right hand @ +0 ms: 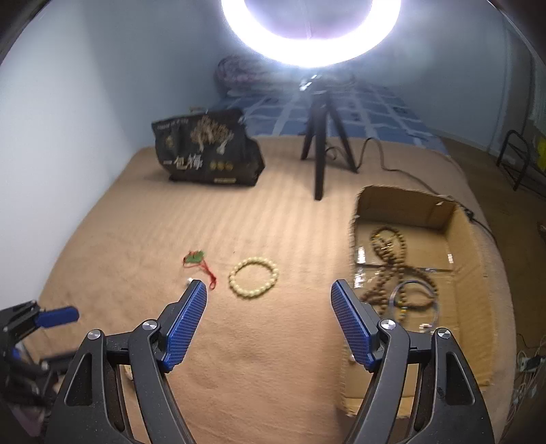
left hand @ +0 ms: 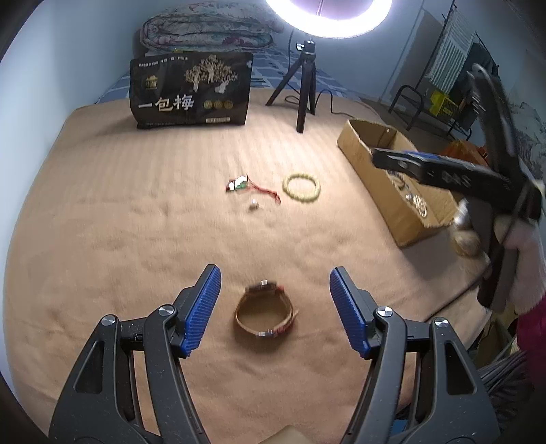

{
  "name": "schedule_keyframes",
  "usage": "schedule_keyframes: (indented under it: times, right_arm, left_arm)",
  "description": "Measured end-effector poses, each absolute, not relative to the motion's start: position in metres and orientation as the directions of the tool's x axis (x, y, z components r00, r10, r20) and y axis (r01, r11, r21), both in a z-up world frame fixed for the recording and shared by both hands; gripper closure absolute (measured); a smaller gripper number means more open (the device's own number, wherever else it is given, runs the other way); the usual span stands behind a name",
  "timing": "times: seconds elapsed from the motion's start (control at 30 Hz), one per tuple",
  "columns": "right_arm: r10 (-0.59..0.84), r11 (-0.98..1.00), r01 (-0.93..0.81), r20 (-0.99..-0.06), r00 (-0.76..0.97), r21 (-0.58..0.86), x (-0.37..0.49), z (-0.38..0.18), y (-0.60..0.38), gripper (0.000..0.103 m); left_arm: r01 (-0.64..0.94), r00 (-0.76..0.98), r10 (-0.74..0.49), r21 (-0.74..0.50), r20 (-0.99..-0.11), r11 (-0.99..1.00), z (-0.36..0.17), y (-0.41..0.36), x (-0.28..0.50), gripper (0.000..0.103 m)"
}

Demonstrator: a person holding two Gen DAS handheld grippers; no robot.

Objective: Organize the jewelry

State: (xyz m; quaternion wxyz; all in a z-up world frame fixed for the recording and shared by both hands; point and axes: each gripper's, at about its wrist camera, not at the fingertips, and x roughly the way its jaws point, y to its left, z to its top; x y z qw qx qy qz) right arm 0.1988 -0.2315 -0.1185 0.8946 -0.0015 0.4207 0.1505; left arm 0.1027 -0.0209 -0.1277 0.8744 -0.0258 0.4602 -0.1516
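- Right now the left tool [left hand: 274,310] hangs over a brown leather bracelet [left hand: 265,316] lying on the tan blanket [left hand: 136,211], its blue pads spread on either side of the band and touching nothing: released, empty.
- Likewise the right tool [right hand: 269,321] is released and empty, pointing toward a pale beaded bracelet [right hand: 253,278] just ahead of it; a green pendant on a red cord [right hand: 199,261] lies beside that.
- Probably the step in hand is picking up loose pieces to drop them into the cardboard box [right hand: 474,280], where a long string of brown beads [right hand: 392,259] already rests.
- To do it well, I would lower each tool until the pads straddle one side of the loop rather than the whole ring, then close gently so the band does not twist away on the soft cloth.
- Underneath is a bed, not a bench: the blanket gives and wrinkles, so thin cords may sink into it.
- Farther back stand a black printed bag [left hand: 191,90], a small tripod [left hand: 303,85] and a bright ring light [right hand: 310,30] against pale blue walls.
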Motion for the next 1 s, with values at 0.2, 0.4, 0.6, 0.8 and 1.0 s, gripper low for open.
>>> schedule_keyframes:
  times: [0.2, 0.4, 0.6, 0.8, 1.0]
  right_arm:
    - [0.281, 0.94, -0.324, -0.786, 0.551, 0.109, 0.208, -0.138, -0.207, 0.028]
    - [0.257, 0.915, -0.401, -0.817, 0.516, 0.035, 0.207, -0.159, -0.18, 0.028]
    - [0.246, 0.902, -0.431, -0.839, 0.485, 0.015, 0.213, -0.176, -0.164, 0.028]
    - [0.219, 0.908, -0.42, -0.854, 0.472, 0.001, 0.228, -0.189, -0.159, 0.041]
    - [0.182, 0.906, -0.422, -0.868, 0.461, -0.034, 0.245, -0.201, -0.156, 0.06]
  left_arm:
    - [0.187, 0.501, -0.308, -0.247, -0.809, 0.951, -0.153, -0.016, 0.088, 0.035]
    - [0.113, 0.492, -0.276, -0.253, -0.826, 0.961, -0.182, -0.014, 0.083, 0.035]
    - [0.058, 0.476, -0.261, -0.265, -0.84, 0.962, -0.204, -0.011, 0.085, 0.035]
    - [0.07, 0.489, -0.244, -0.241, -0.838, 0.968, -0.21, -0.019, 0.088, 0.035]
    - [0.061, 0.49, -0.246, -0.249, -0.836, 0.967, -0.216, -0.022, 0.094, 0.035]
